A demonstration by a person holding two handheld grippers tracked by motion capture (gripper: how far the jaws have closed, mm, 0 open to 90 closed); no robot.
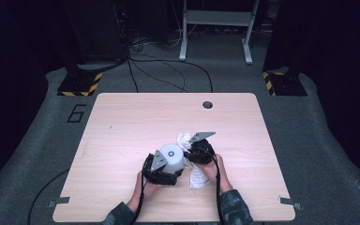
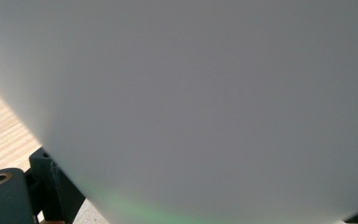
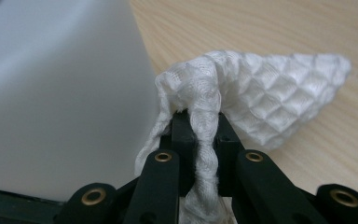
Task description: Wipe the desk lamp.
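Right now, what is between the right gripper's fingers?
A bunched fold of the white waffle-textured cloth, pinched between the fingers in the right gripper view.

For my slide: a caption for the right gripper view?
Right gripper pinches a white waffle cloth beside a white container.

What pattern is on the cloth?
White cloth with a raised diamond weave, clearest in the right gripper view.

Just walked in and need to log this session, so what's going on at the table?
A person at a wooden table works with tongs in each hand. The left tongs are around a white container lying tipped on its side. The right tongs are shut on a bunched white waffle-textured cloth, held right beside the container. Whether the cloth touches the container is hard to tell.
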